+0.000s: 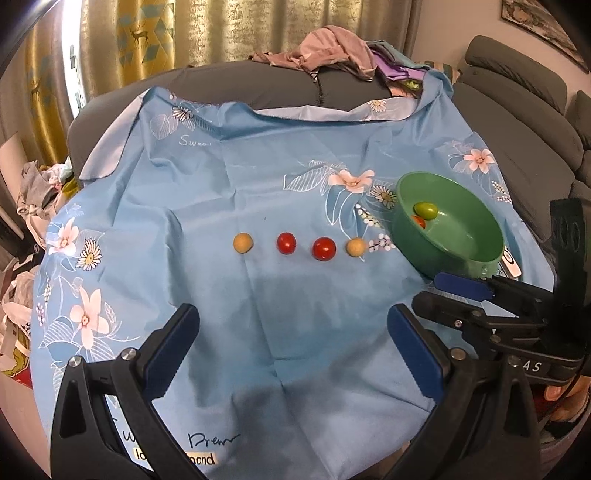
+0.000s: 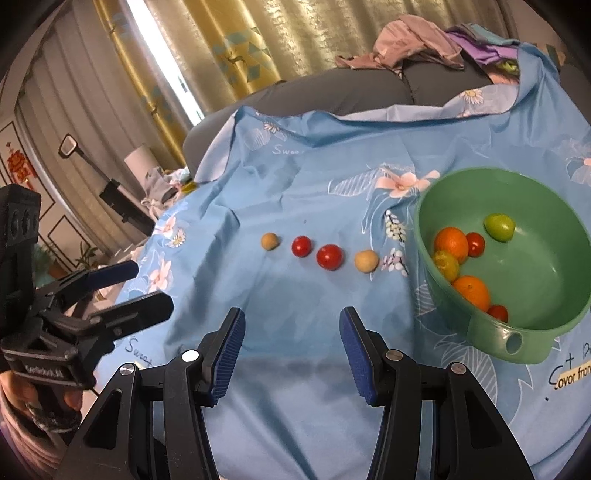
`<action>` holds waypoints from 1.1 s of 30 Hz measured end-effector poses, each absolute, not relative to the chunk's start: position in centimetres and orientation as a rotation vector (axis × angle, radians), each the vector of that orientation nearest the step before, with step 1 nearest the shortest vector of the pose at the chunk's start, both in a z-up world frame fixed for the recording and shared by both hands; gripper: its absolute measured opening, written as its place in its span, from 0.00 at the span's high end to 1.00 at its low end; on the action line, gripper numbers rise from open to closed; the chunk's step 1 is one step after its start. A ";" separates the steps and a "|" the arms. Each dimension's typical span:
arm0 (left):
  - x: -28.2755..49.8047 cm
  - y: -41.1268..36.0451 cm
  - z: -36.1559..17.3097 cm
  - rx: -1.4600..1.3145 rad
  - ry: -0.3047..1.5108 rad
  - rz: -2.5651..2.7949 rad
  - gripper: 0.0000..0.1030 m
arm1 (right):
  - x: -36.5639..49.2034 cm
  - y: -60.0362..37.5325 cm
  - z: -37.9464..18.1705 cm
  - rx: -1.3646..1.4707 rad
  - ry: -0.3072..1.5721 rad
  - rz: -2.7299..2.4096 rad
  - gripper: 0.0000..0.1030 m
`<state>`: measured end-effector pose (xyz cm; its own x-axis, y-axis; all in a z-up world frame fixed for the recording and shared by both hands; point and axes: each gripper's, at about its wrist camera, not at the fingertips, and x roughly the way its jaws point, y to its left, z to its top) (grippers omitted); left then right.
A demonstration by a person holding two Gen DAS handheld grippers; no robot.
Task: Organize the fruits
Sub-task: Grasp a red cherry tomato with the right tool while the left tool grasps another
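Four small fruits lie in a row on the blue floral cloth: a tan fruit, a red tomato, a second red tomato and a second tan fruit. The row also shows in the right wrist view, from the tan fruit to the other tan fruit. A green bowl at the right holds oranges, a green fruit and small tomatoes. My left gripper is open and empty, near the row. My right gripper is open and empty beside the bowl.
The cloth covers a grey sofa. A pile of clothes lies on the sofa back. Curtains hang behind. Clutter sits off the cloth's left edge. The bowl sits near the cloth's right edge.
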<state>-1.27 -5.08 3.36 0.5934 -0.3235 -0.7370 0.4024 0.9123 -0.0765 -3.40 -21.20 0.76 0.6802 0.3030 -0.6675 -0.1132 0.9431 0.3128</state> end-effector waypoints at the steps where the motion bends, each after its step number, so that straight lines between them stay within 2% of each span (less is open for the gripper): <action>1: -1.1 -5.0 3.2 0.098 0.837 -0.421 0.01 | -3.3 -21.4 0.5 0.257 0.795 0.236 0.48; 14: 3.0 -3.8 -0.1 0.011 0.894 -0.461 0.02 | 0.2 -20.6 -2.3 0.206 0.874 0.266 0.48; 24: 5.1 -2.2 -1.4 -0.036 0.908 -0.462 0.02 | 6.7 -19.0 -3.7 0.114 0.911 0.251 0.48; 33: 6.4 -2.5 -2.0 -0.036 0.916 -0.494 0.02 | 10.4 -17.7 -4.9 -0.051 0.966 0.180 0.53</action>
<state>6.43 -2.49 -2.05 0.5054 -0.4246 -0.7512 0.3941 0.8880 -0.2367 10.40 -17.69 -4.94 0.5545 0.1296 -0.8220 -0.1751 0.9839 0.0370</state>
